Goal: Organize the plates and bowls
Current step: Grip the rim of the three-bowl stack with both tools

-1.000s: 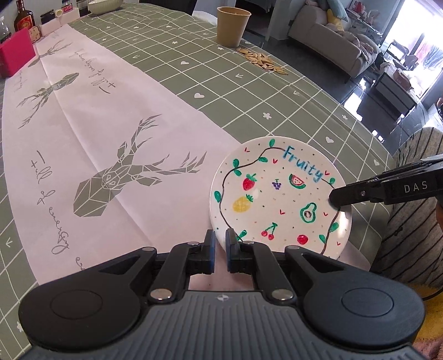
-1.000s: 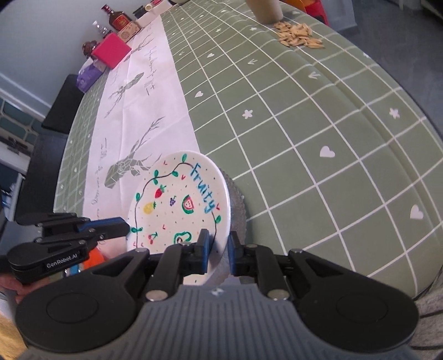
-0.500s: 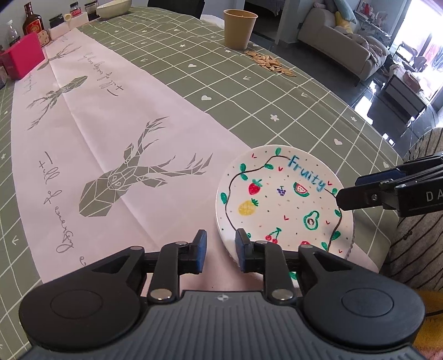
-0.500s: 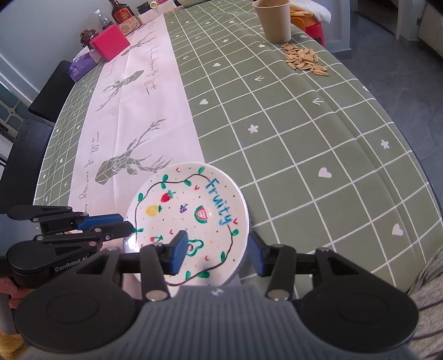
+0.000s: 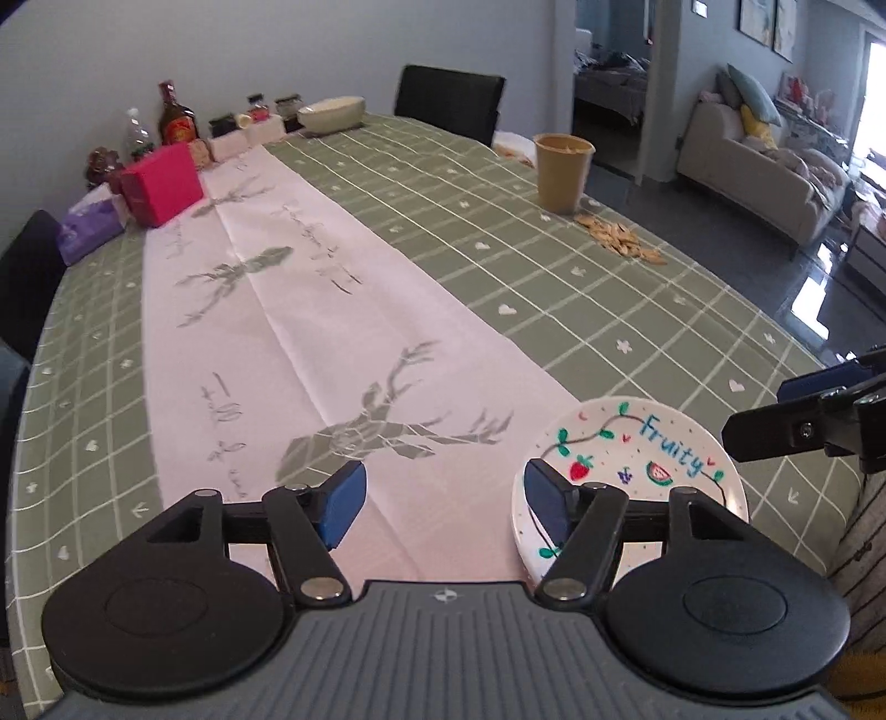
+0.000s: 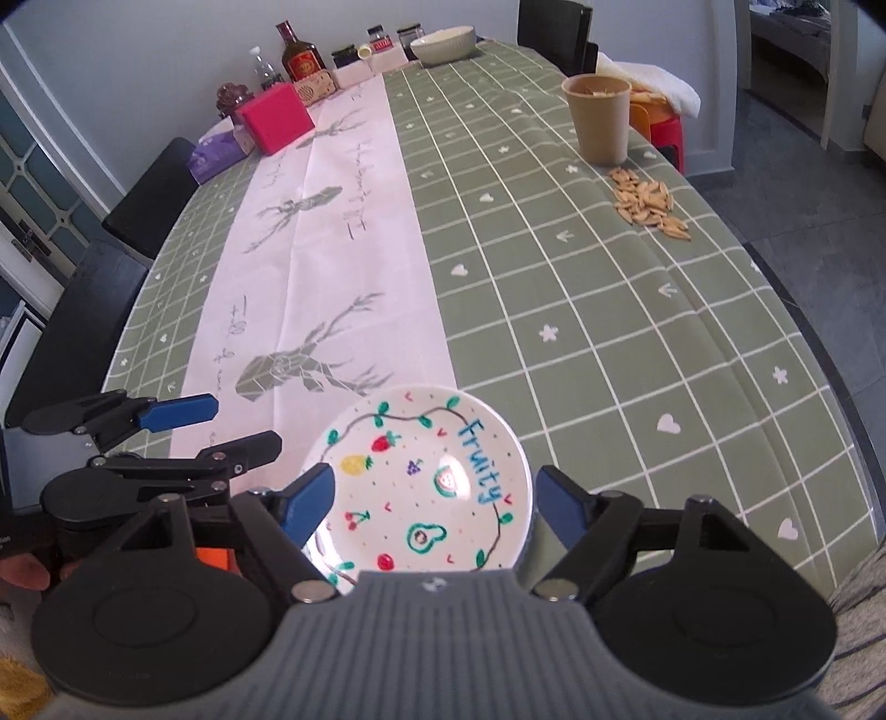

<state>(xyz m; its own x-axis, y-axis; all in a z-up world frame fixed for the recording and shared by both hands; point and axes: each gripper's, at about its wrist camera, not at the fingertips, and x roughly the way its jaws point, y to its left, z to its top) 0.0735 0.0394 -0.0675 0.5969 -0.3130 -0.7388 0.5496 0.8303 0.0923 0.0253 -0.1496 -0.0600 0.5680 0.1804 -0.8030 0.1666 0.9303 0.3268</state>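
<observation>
A white plate [image 5: 631,459] painted with fruit and the word "Fruity" lies flat on the table near its front edge, half on the white runner. My left gripper [image 5: 446,498] hovers at its left side with jaws opening wide; nothing is between them, and the right finger only overlaps the plate's rim in the picture. In the right wrist view the plate [image 6: 421,476] shows between the spread fingers of my right gripper [image 6: 434,501], whose jaws are opening and whose pads stand clear of the rim. The left gripper [image 6: 221,429] appears there too. A pale bowl [image 6: 443,44] sits at the far end.
A tan cup [image 6: 601,119] and scattered seeds [image 6: 648,202] lie on the green checked cloth at the right. A pink box [image 6: 274,119], a purple tissue pack [image 6: 213,155], a bottle [image 6: 299,55] and jars crowd the far end. Black chairs [image 6: 149,205] line the left side.
Both grippers were shut on the plate's rim and have let go, their jaws spreading wide. Both hands have risen and tilted up, so more of the table shows. The plate stays on the table.
</observation>
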